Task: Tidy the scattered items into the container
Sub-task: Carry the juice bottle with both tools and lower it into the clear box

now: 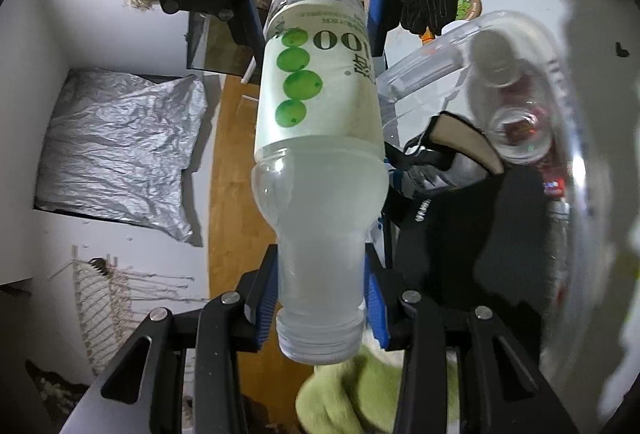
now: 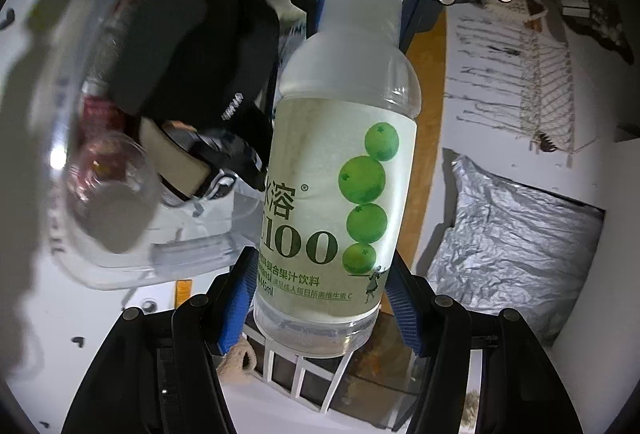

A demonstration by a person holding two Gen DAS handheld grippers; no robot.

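Left wrist view: the left tongs (image 1: 322, 308) pinch the neck of the bottle (image 1: 320, 138), which is up off the table beside the clear container (image 1: 560, 162).

Right wrist view: the right tongs (image 2: 320, 308) clamp its base. With no cap visible, an uneven pull could twist it free or clip the container's rim.

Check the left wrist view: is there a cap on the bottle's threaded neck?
No. The bottle ends in a bare threaded neck with no cap, held between the left gripper fingers.
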